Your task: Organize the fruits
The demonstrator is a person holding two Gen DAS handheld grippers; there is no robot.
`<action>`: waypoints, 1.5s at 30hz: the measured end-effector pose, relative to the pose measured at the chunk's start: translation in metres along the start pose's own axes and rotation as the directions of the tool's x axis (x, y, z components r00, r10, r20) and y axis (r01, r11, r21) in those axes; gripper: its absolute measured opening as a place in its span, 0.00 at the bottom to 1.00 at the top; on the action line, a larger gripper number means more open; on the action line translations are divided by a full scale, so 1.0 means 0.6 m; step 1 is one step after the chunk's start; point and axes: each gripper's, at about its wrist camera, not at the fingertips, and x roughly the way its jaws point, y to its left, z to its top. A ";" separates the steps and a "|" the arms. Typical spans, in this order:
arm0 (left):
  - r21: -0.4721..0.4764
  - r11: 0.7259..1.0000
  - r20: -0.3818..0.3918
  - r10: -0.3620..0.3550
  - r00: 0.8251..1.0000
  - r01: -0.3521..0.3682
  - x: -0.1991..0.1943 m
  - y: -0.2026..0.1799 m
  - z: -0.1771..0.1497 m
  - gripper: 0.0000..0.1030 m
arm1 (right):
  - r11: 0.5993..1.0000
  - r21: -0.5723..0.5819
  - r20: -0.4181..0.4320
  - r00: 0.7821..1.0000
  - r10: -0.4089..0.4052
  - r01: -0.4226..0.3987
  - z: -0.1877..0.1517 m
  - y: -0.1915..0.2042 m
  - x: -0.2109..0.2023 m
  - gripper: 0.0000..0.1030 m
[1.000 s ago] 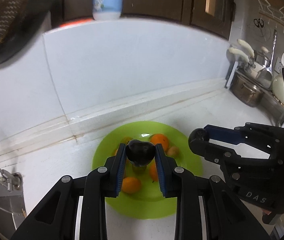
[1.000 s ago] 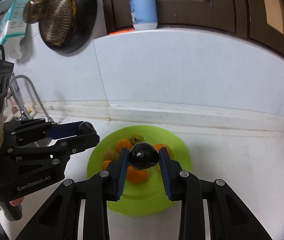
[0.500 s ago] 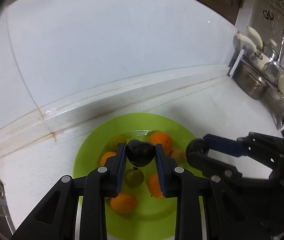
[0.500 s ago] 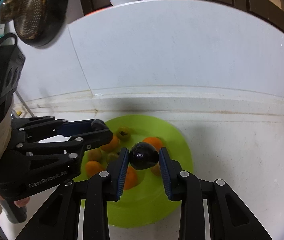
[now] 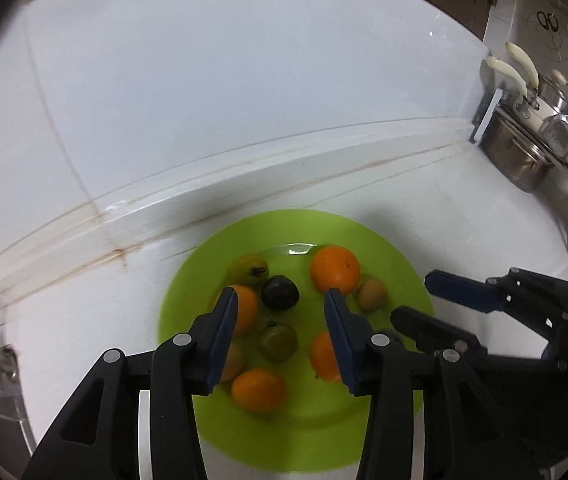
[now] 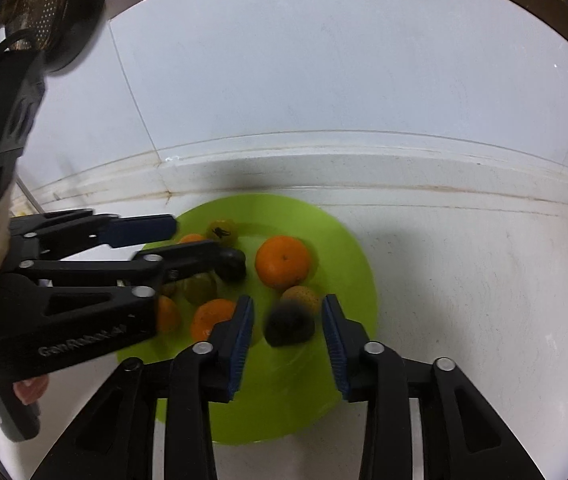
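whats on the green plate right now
On the green plate: four oranges, two dark plums, greenish tomatoes and a brownish fruit. Both opening grippers, left gripper and right gripper, cover some fruit.

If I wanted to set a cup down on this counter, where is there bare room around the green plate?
The white counter is bare between the green plate and the far-right edge, and in a strip between the plate and the wall ledge. The plate's middle is crowded with oranges and dark fruits, with both grippers over it, jaws opening.
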 end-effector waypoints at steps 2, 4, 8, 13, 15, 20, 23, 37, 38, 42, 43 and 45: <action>-0.011 0.999 0.009 0.035 0.999 -0.035 -0.018 0.005 -0.009 0.49 | 1.000 -0.002 0.004 1.000 -0.003 0.003 -0.001 0.003 -0.005 0.37; -0.016 0.998 0.030 0.058 0.998 -0.058 -0.036 0.009 -0.017 0.50 | 1.000 0.001 0.018 1.000 -0.015 0.015 -0.002 0.005 -0.017 0.37; -0.009 0.995 0.069 0.104 0.992 -0.104 -0.069 0.009 -0.036 0.53 | 0.999 0.020 0.054 0.998 -0.040 0.039 -0.007 0.007 -0.048 0.46; -0.031 0.992 0.108 0.126 0.986 -0.124 -0.105 0.000 -0.058 0.58 | 0.997 -0.005 0.109 0.991 -0.073 0.074 -0.017 0.023 -0.090 0.47; -0.034 0.990 0.122 0.139 0.983 -0.136 -0.123 -0.003 -0.070 0.58 | 0.997 -0.010 0.129 0.988 -0.080 0.082 -0.022 0.029 -0.107 0.49; -0.057 0.983 0.165 0.182 0.969 -0.174 -0.168 -0.022 -0.097 0.61 | 0.993 -0.037 0.191 0.976 -0.107 0.116 -0.042 0.045 -0.157 0.52; -0.071 0.979 0.193 0.201 0.960 -0.191 -0.200 -0.040 -0.117 0.64 | 0.993 -0.044 0.210 0.972 -0.102 0.114 -0.055 0.048 -0.185 0.52; -0.139 0.947 0.264 0.318 0.910 -0.291 -0.336 -0.138 -0.239 0.78 | 0.996 -0.068 0.268 0.962 -0.043 0.063 -0.158 0.049 -0.334 0.52; -0.142 0.943 0.266 0.330 0.906 -0.301 -0.342 -0.146 -0.249 0.78 | 0.995 -0.072 0.270 0.962 -0.044 0.066 -0.165 0.051 -0.342 0.52; -0.152 0.933 0.279 0.357 0.891 -0.326 -0.370 -0.177 -0.288 0.84 | 0.995 -0.078 0.281 0.959 -0.041 0.066 -0.204 0.053 -0.376 0.57; -0.157 0.932 0.281 0.358 0.890 -0.326 -0.377 -0.183 -0.297 0.84 | 0.995 -0.076 0.284 0.958 -0.040 0.064 -0.213 0.053 -0.384 0.58; -0.172 0.934 0.282 0.351 0.893 -0.313 -0.391 -0.193 -0.314 0.85 | 0.995 -0.077 0.288 0.957 -0.041 0.066 -0.232 0.056 -0.400 0.58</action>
